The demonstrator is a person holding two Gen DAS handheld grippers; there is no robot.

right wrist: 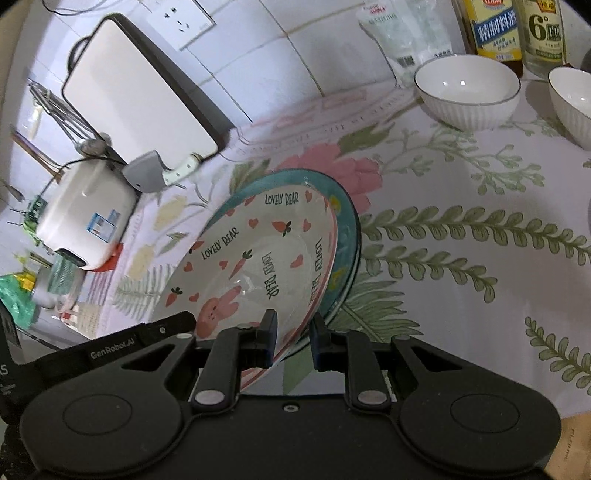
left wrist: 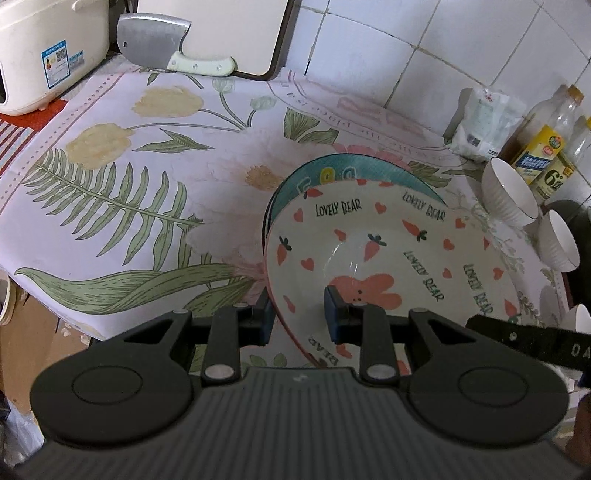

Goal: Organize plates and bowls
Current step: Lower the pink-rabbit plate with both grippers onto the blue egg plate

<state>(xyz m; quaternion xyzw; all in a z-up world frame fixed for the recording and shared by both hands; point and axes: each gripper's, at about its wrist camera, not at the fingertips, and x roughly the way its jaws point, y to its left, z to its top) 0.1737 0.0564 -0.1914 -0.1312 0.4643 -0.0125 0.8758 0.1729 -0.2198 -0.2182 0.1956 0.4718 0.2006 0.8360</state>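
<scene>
— What have your left fingers (left wrist: 301,315) got?

— They are clamped on the near rim of the Lovely Bear plate (left wrist: 388,251), one finger under the rim, the other inside on the pink bunny. The plate is tilted, with a teal plate (left wrist: 369,170) nested right under it.

— And your right fingers (right wrist: 293,338)?

— Closed on the same stack from the opposite side: one finger on the Lovely Bear plate's face, the other behind the teal plate's rim. Both my grippers point steeply down at the flowered surface (left wrist: 129,155), and I hold the stack tipped on edge above it, just apart from the cloth as far as I can tell.

— What is around?

— Two white ribbed bowls (right wrist: 467,90) stand well apart by the oil bottles (right wrist: 495,26). A cleaver (left wrist: 162,46) leans against a cutting board (left wrist: 221,33) beside a white rice cooker (left wrist: 48,51).
</scene>
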